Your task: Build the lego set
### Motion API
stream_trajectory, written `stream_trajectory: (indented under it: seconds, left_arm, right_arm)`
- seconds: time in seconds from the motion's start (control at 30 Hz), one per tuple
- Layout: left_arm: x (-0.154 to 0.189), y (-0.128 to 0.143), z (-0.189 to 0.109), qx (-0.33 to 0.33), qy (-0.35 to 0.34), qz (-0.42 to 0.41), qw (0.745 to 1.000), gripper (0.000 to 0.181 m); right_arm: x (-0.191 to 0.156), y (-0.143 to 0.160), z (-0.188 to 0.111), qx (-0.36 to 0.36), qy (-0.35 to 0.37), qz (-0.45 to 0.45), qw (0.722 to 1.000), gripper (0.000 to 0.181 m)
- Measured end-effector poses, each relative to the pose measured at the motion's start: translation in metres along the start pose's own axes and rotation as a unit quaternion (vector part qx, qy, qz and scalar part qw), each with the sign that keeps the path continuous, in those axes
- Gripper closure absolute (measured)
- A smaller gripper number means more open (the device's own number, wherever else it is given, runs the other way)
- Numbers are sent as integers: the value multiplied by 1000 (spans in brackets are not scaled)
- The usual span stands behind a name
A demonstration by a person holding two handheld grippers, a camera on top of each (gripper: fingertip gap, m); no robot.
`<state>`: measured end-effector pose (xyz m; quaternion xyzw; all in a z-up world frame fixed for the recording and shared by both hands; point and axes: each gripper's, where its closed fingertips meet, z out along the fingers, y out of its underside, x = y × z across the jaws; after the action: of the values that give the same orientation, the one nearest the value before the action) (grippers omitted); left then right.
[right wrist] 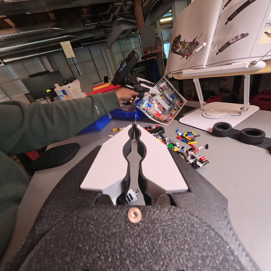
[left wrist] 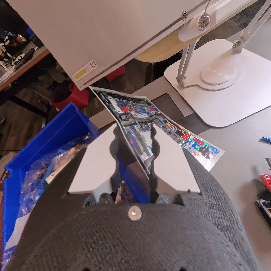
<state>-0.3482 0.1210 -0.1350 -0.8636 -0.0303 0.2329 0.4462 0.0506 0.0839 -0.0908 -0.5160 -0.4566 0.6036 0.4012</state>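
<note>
My left gripper point(left wrist: 134, 124) has its jaws apart. A shiny holographic sticker sheet point(left wrist: 146, 117) slants through the gap, touching both fingers, and its far edge dips toward the grey table. In the right wrist view the left gripper point(right wrist: 151, 91) holds this curled sheet point(right wrist: 164, 105) up over the table. My right gripper point(right wrist: 134, 124) is shut, with a thin sliver, seemingly a sticker point(right wrist: 135, 117), poking out edge-on past its tips. A half-built lego chassis point(right wrist: 183, 149) lies on the table just right of it, beside several loose coloured pins point(right wrist: 187, 137).
A blue bin point(left wrist: 58, 132) of bagged parts stands at the left. An open manual point(right wrist: 220, 36) rests on a white stand point(right wrist: 217, 112) at the back right. Two black tyres point(right wrist: 222, 129) point(right wrist: 252, 135) lie in front of it. A person's green sleeve point(right wrist: 58, 117) crosses the left side. My right fingertips sit around 40 centimetres from my left ones.
</note>
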Motion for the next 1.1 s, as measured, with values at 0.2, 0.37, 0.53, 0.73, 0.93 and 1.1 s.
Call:
stream_trajectory:
  seconds: [0.2, 0.37, 0.53, 0.73, 0.93, 1.1]
  left_arm:
    - [-7, -3, -26, 4, 8, 12, 1000, 123]
    - [21, 4, -53, 13, 54, 47, 997, 132]
    - [108, -2, -110, 99, 199, 7, 975, 139]
    - [226, 0, -209, 187, 405, -26, 895, 144]
    - [268, 17, -243, 143, 529, -199, 813, 160]
    - [264, 34, -226, 100, 573, -358, 731, 156]
  right_arm:
    - [-3, 1, 2, -3, -4, 0, 1000, 181]
    - [-9, -1, 3, -2, -5, -9, 1000, 181]
    - [-12, -4, 4, 6, -8, -9, 1000, 181]
    - [-20, 6, 11, -5, -27, -6, 1000, 181]
    - [-35, 19, 21, -25, -9, -146, 989, 181]
    - [-48, 44, 37, -68, 29, -318, 945, 181]
